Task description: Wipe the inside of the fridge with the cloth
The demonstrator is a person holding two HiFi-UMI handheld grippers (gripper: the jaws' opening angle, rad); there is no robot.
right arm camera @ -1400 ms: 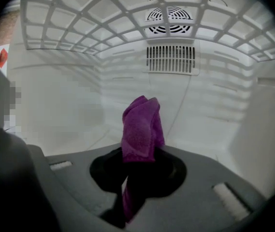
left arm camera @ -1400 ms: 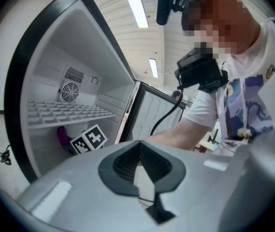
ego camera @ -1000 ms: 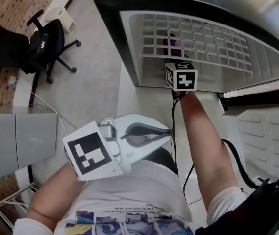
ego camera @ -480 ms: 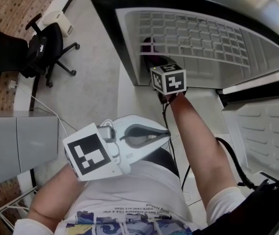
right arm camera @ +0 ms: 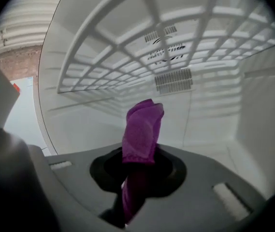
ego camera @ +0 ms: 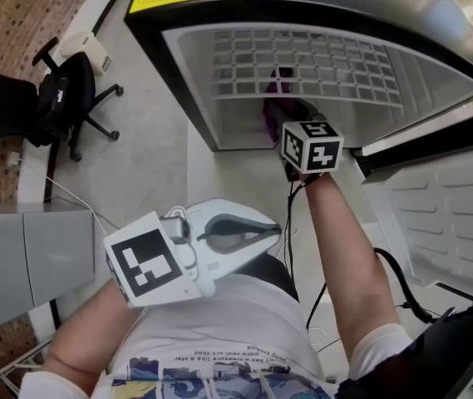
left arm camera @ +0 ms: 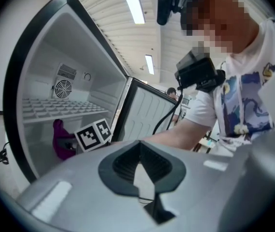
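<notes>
cloth gripped inside fridge
purple cloth [right arm camera: 142,129] is clamped between right gripper [right arm camera: 135,190] jaws, below the wire shelf [right arm camera: 127,57] inside the open fridge [ego camera: 190,77]. left gripper [ego camera: 274,229] is held outside, jaws closed on nothing.

Black office chair [ego camera: 49,106], brick floor [ego camera: 20,23]

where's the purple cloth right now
Clamped in the right gripper, the purple cloth sits inside the fridge, just under its white wire shelf.
</notes>
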